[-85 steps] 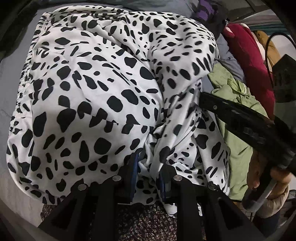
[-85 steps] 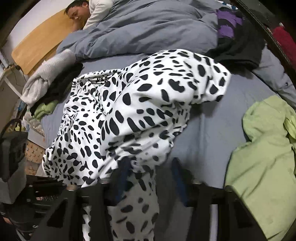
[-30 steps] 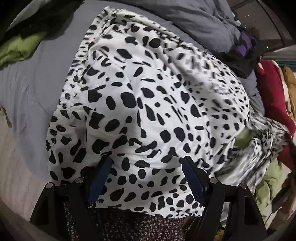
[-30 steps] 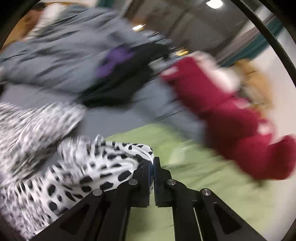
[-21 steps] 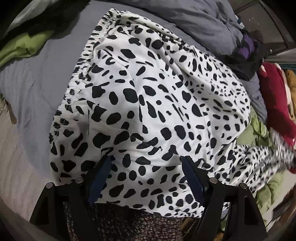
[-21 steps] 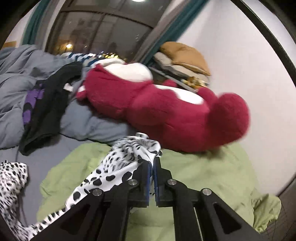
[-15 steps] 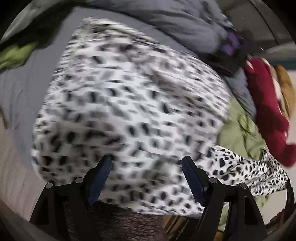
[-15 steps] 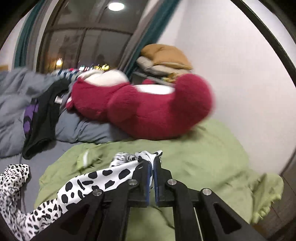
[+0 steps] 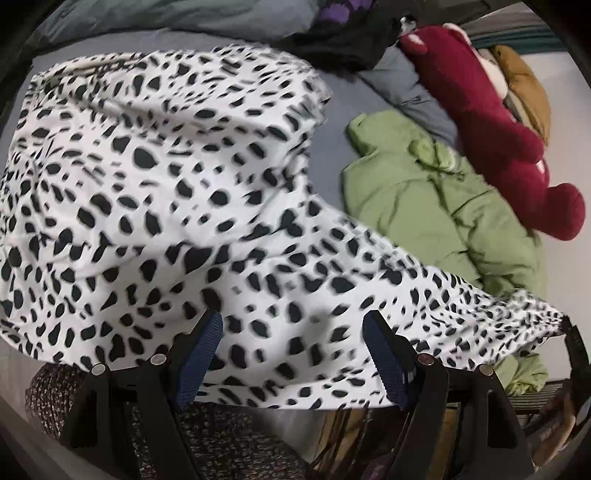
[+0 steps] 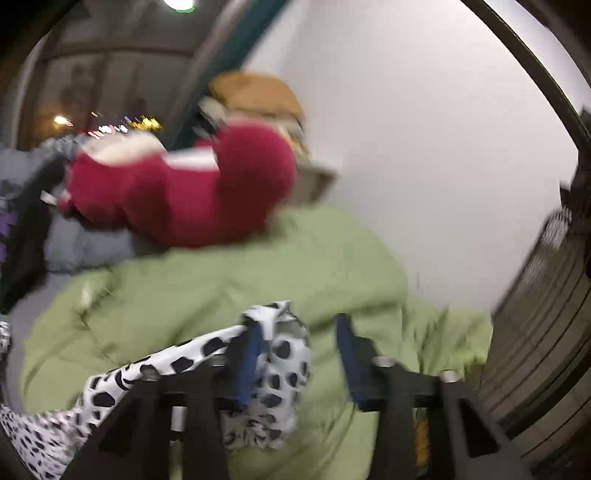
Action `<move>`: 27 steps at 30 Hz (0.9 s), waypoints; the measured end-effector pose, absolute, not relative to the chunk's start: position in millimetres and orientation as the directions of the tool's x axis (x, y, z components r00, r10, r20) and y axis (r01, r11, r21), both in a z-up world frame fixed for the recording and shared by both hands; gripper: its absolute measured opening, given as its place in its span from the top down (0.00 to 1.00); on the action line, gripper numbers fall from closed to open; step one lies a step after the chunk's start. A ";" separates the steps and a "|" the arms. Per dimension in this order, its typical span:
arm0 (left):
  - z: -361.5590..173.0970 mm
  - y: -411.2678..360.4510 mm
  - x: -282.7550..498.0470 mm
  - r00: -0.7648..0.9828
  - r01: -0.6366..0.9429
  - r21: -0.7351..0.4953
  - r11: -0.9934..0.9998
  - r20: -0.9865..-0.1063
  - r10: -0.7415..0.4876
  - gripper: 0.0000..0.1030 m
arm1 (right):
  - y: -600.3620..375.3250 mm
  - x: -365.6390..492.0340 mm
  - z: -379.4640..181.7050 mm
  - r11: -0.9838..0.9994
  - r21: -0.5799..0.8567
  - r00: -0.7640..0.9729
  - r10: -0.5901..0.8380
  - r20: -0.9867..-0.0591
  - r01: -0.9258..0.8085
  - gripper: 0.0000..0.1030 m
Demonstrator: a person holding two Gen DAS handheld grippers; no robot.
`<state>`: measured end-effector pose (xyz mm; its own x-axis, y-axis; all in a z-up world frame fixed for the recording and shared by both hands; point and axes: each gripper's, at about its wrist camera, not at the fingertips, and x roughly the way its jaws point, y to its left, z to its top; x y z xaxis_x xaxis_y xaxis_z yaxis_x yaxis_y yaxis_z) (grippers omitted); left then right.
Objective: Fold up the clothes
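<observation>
In the left wrist view, the spotted garment (image 9: 177, 192), white with black blotches, is spread over the grey bed sheet (image 9: 332, 122) and fills the left and middle of the picture. A long strip of it runs off to the lower right, over the edge of the green jacket (image 9: 436, 206). The left gripper (image 9: 291, 354) has its jaws wide apart, the blue pads (image 9: 199, 350) standing over the near edge of the cloth without pinching it. Further right, beyond the jacket, lies a red plush toy (image 9: 491, 125), with a brown cushion (image 9: 524, 77) behind it and a black and purple garment (image 9: 347, 33) at the top.

In the blurred right wrist view, the strip of spotted garment (image 10: 155, 373) comes in from the lower left and ends in a bunch between the fingers of the right gripper (image 10: 299, 358). Its jaws stand apart; the cloth lies against the left pad only, well clear of the right one. Under it is the green jacket (image 10: 229, 291), with the red plush toy (image 10: 192, 192) behind and a white wall (image 10: 424, 147) to the right.

No writing or label can be read on anything.
</observation>
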<state>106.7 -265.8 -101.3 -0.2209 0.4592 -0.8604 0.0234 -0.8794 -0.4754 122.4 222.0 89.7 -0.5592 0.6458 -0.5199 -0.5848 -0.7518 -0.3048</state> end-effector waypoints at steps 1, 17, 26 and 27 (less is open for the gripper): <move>-103.6 -265.2 106.5 -0.215 0.031 -0.464 -0.885 -0.868 0.447 0.24 | 225.9 123.7 83.4 -0.757 -0.299 -0.549 0.635 -0.543 -0.581 0.56; -127.4 -272.4 106.9 -0.165 0.097 -0.464 -0.880 -0.880 0.446 0.24 | 262.5 155.7 12.4 -0.780 -0.332 -0.359 0.562 -0.745 -0.531 0.25; -104.7 -309.3 112.6 -0.255 0.136 -0.539 -0.831 -0.830 0.496 0.24 | 176.4 144.5 76.3 -0.911 -0.278 -0.653 0.412 -0.636 -0.304 0.18; -103.2 -316.0 112.1 -0.267 0.150 -0.536 -0.831 -0.831 0.488 0.24 | 163.9 138.7 78.4 -0.929 -0.263 -0.677 0.371 -0.636 -0.262 0.18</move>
